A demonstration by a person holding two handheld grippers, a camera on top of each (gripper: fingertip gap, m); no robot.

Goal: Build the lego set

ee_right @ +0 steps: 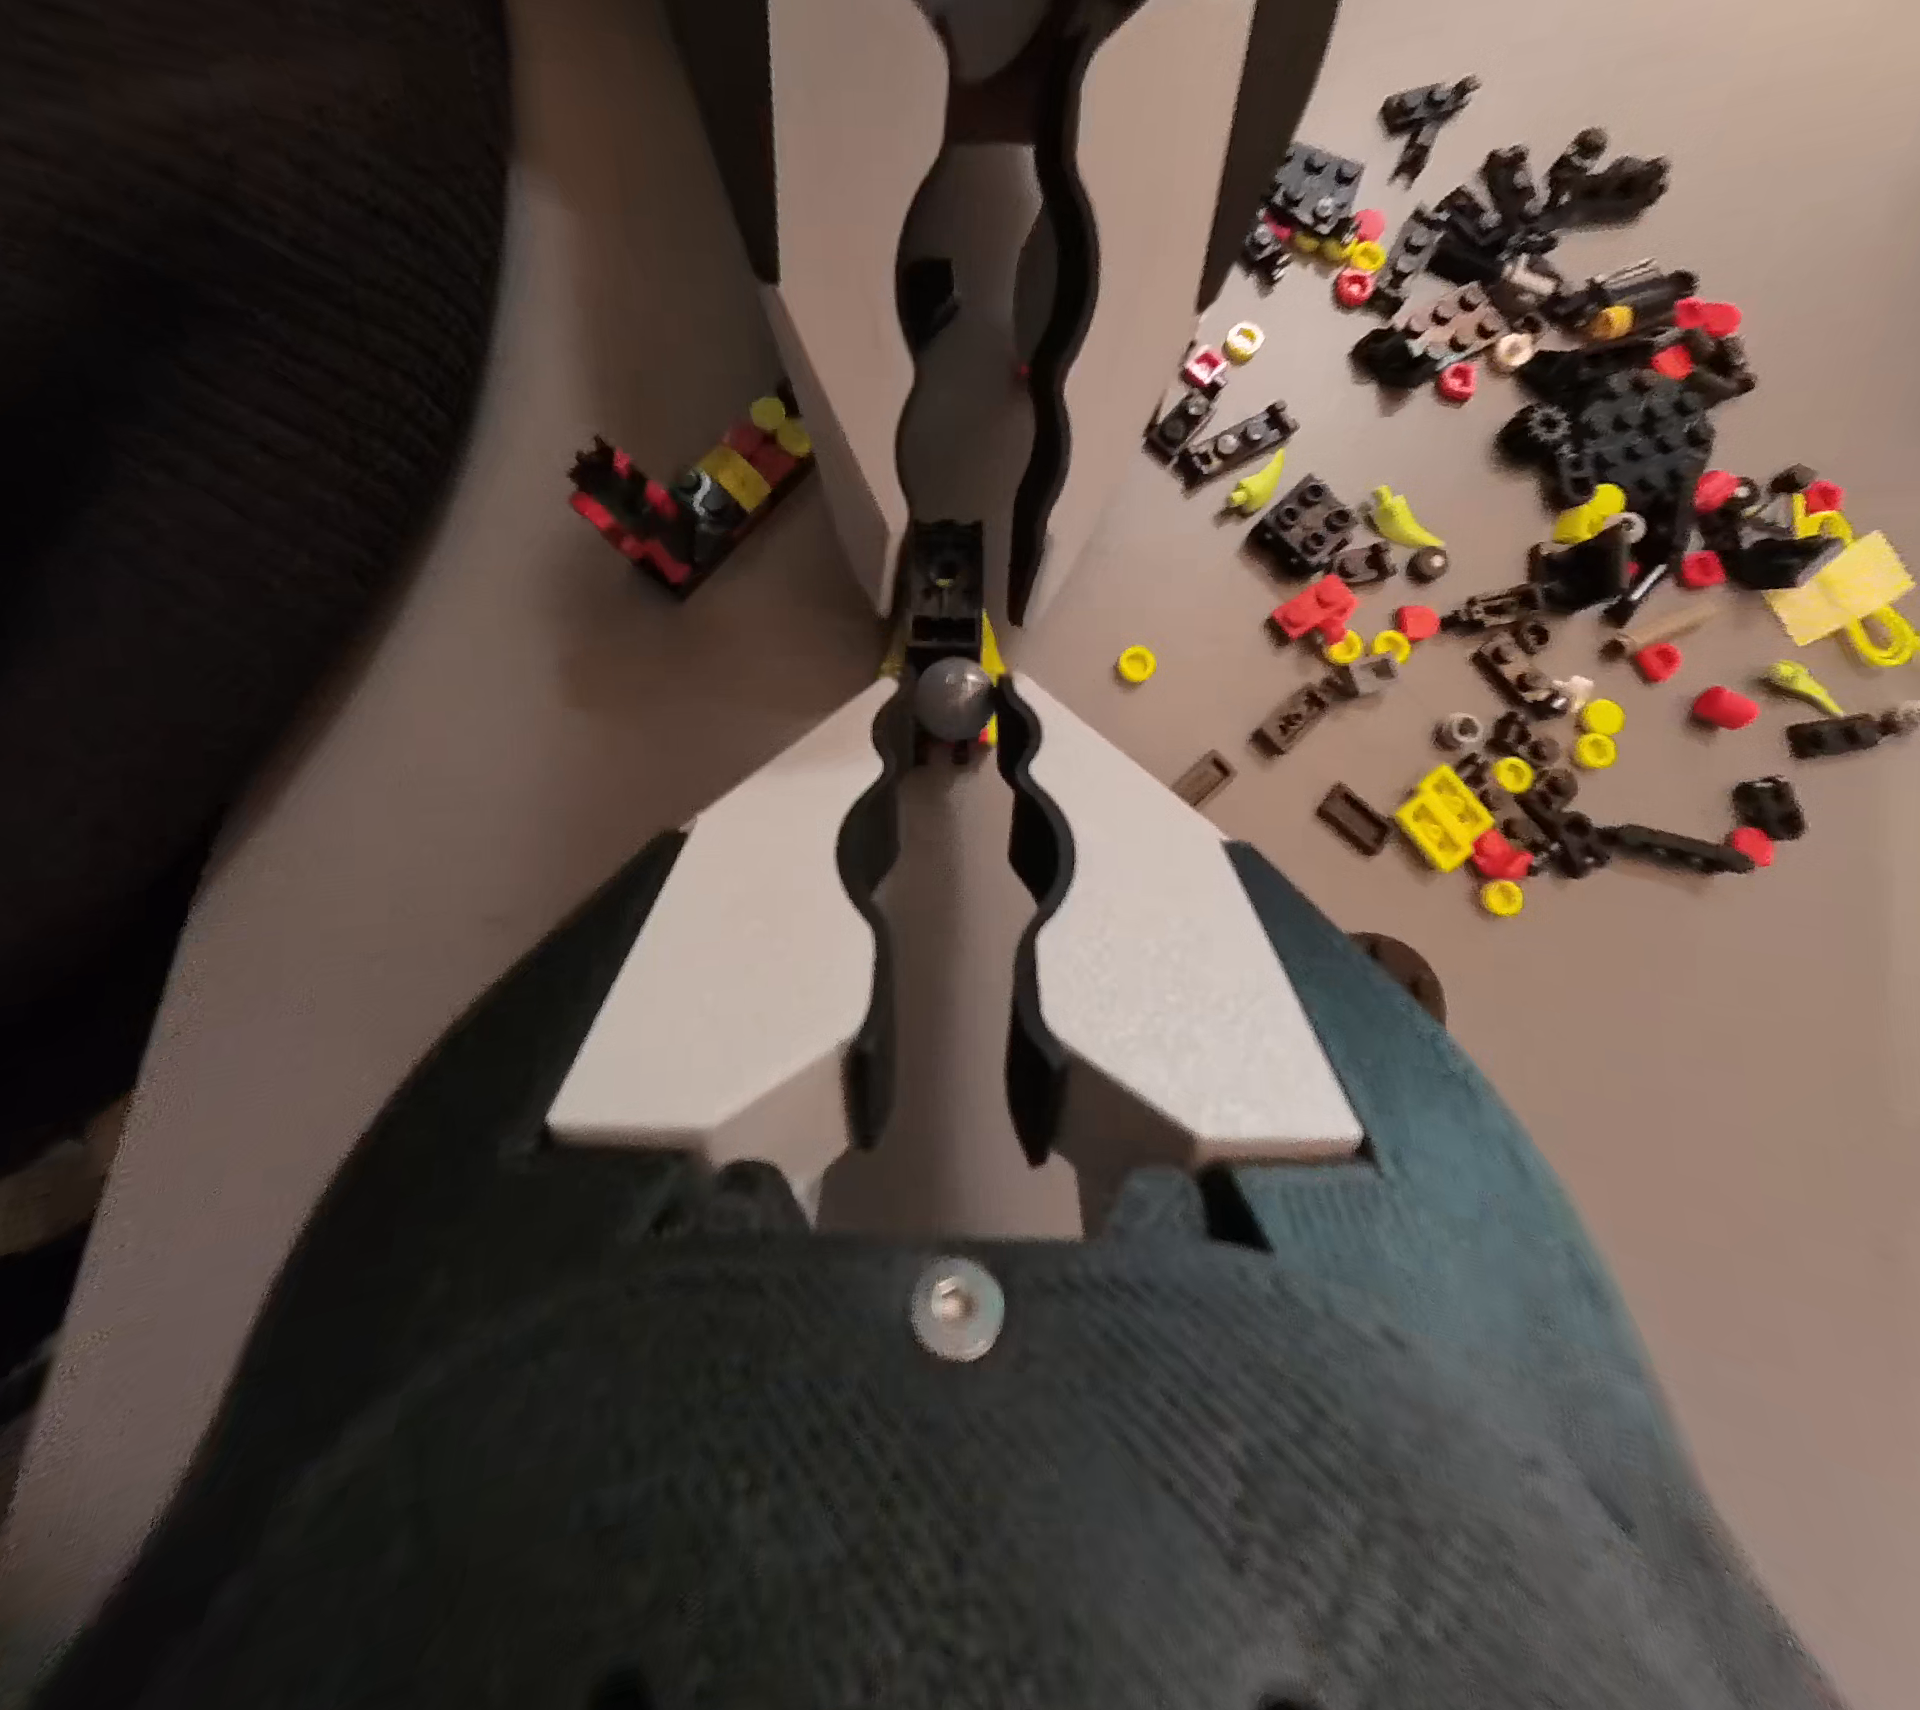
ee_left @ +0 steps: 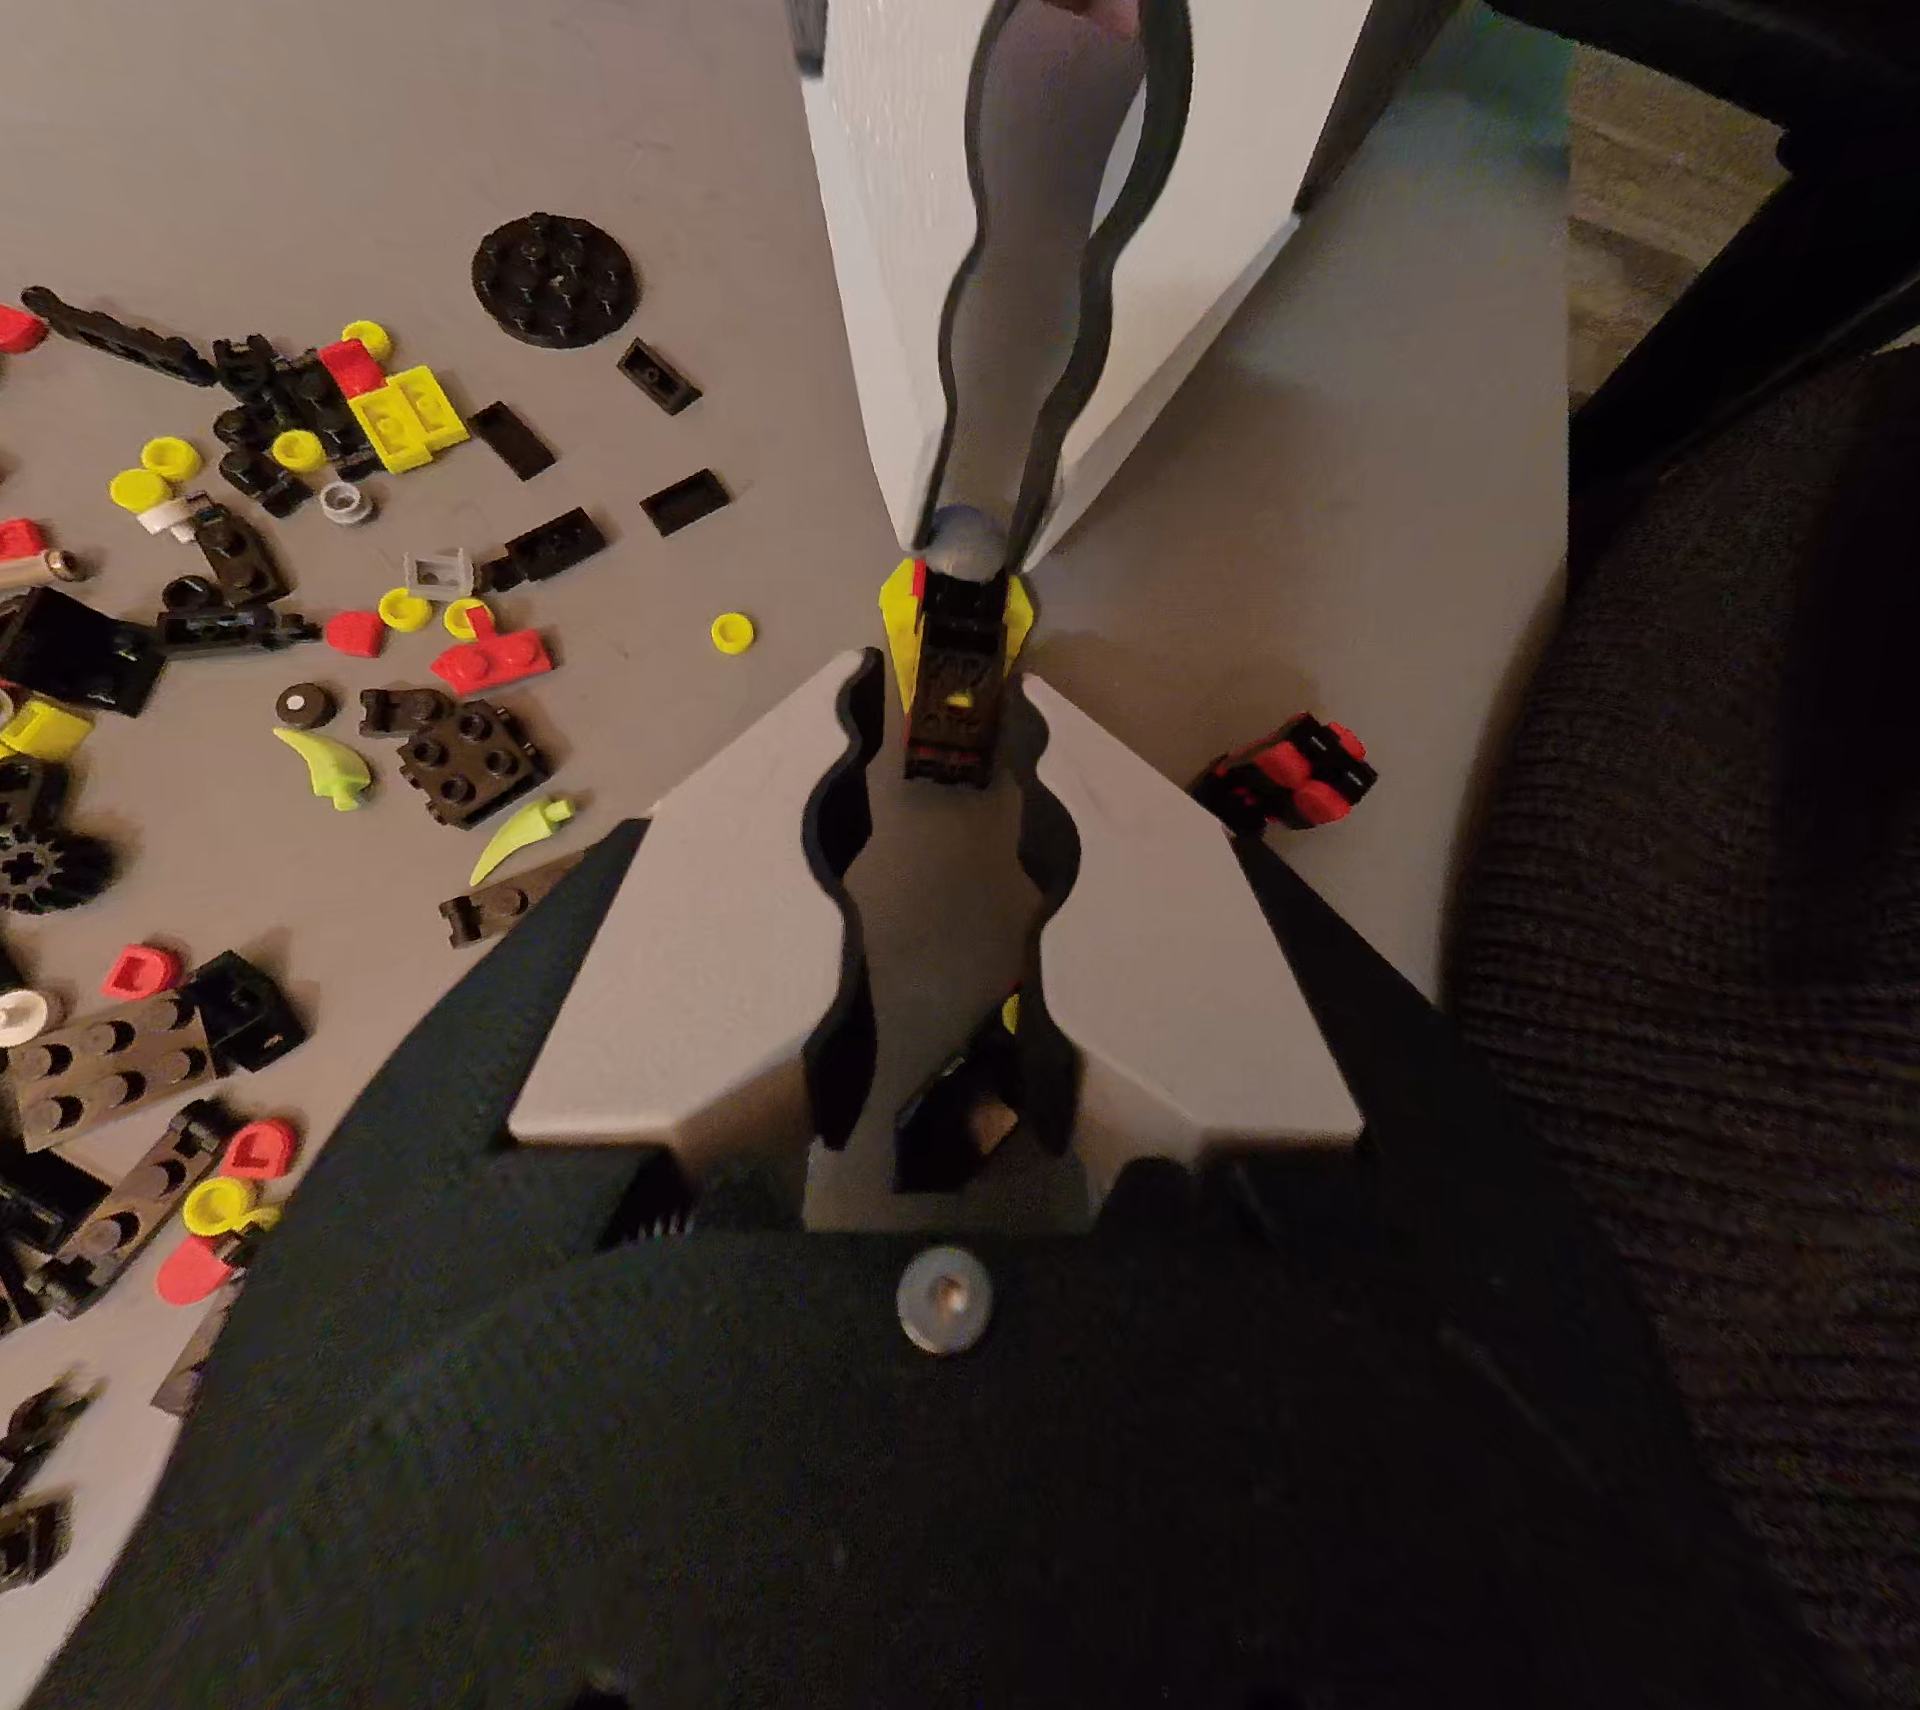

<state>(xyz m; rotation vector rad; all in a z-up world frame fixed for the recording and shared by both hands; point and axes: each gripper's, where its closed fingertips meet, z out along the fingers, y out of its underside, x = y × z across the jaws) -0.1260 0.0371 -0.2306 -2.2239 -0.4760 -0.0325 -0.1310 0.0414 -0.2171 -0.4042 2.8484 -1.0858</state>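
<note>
My left gripper [ee_left: 945, 684] is shut on a small black build with yellow wedges and red bits [ee_left: 954, 704], held just above the grey table [ee_left: 416, 50]. My right gripper [ee_right: 943, 704] faces it tip to tip and is shut on a grey ball piece [ee_right: 951, 692] at the build's far end. The right gripper shows at the top of the left wrist view [ee_left: 966, 543]. The left gripper shows at the top of the right wrist view [ee_right: 956, 606], with the build [ee_right: 943, 590] between its tips.
A red and black sub-build [ee_left: 1288, 772] [ee_right: 686, 497] lies beside the grippers. Several loose black, yellow and red pieces [ee_left: 312, 569] [ee_right: 1558, 517] spread over the table, with a black round plate [ee_left: 554, 278] and a lone yellow stud [ee_left: 732, 632]. Dark fabric [ee_left: 1714, 933] borders the table edge. The grippers are tip to tip, or close to it. The right tips stand about 10 cm off the black round plate [ee_left: 554, 278].
</note>
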